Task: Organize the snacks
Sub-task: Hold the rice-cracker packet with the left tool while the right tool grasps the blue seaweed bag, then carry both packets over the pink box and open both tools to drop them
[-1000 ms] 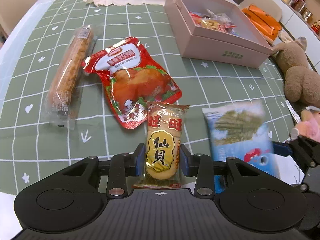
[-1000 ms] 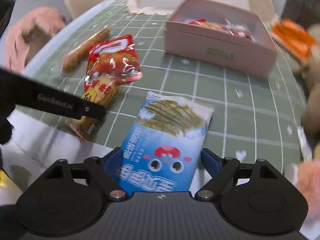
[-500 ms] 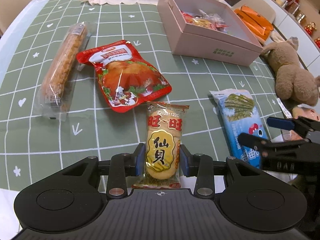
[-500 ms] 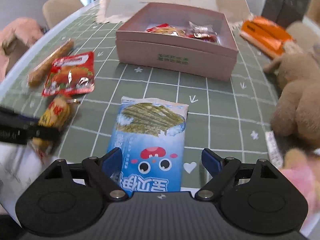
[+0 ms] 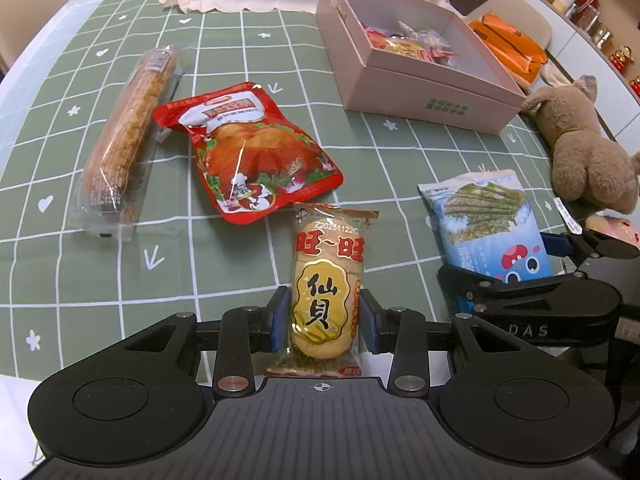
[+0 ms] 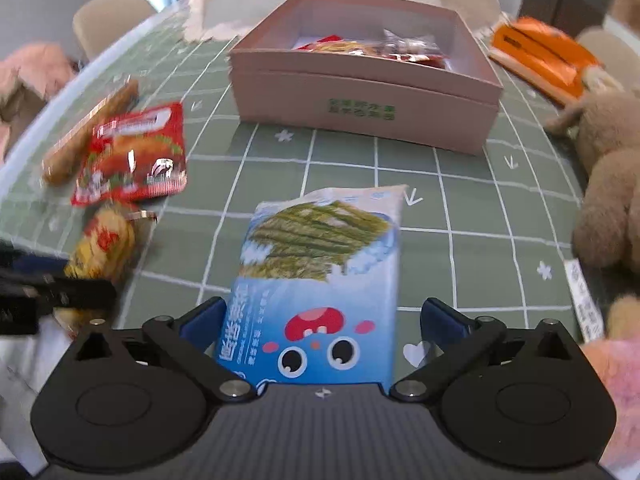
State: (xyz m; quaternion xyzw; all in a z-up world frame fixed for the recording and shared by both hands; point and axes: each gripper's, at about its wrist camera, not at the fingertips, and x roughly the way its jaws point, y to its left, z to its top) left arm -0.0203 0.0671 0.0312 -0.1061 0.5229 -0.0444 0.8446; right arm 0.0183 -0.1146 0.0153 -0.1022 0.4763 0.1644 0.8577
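Two beige chairs (image 6: 108,16) beyond green grid-patterned tablecloth (image 5: 224,264), shelving at right.

A home dining room, by the look of it: a round table (image 5: 48,280) under a green grid cloth with stars and hearts, beige chairs (image 5: 28,4) around its far side, a plush bear (image 5: 580,148) off to the right, and shelves (image 5: 592,8) of jars and trinkets beyond, far right.
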